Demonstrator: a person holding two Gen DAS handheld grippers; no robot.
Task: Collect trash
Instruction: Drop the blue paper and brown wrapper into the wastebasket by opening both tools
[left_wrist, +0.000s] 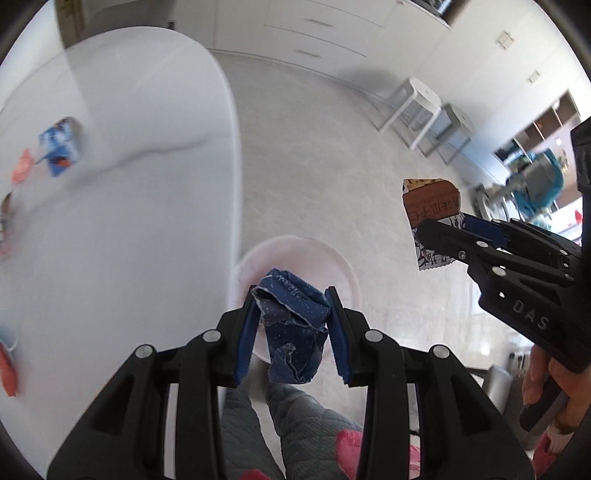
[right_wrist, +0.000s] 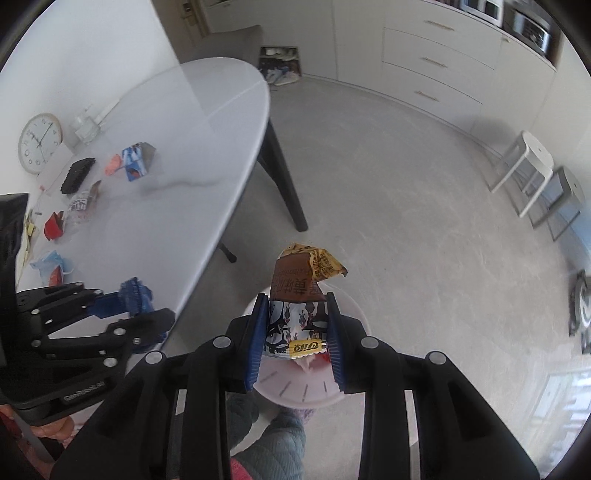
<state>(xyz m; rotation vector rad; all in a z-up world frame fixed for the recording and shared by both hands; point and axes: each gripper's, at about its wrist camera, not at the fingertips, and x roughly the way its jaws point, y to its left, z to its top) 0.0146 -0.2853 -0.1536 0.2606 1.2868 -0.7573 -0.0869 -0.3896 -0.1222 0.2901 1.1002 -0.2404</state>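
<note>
My left gripper (left_wrist: 291, 321) is shut on a crumpled dark blue wrapper (left_wrist: 293, 325) and holds it above a pale pink bin (left_wrist: 343, 273) on the floor. My right gripper (right_wrist: 297, 332) is shut on a brown and orange snack packet (right_wrist: 299, 291), also above the bin (right_wrist: 295, 387). In the left wrist view the right gripper (left_wrist: 439, 236) with the packet (left_wrist: 430, 210) is to the right. In the right wrist view the left gripper (right_wrist: 144, 314) with the blue wrapper (right_wrist: 135, 295) is at the left, at the table's edge.
A white oval table (right_wrist: 184, 166) stands to the left with more trash: a blue carton (right_wrist: 138, 160), a pink scrap (right_wrist: 112, 164), a red wrapper (right_wrist: 53, 225), a black object (right_wrist: 77, 175) and a clock (right_wrist: 38, 142). Two stools (right_wrist: 532, 166) and white cabinets (right_wrist: 424, 55) stand beyond the grey floor.
</note>
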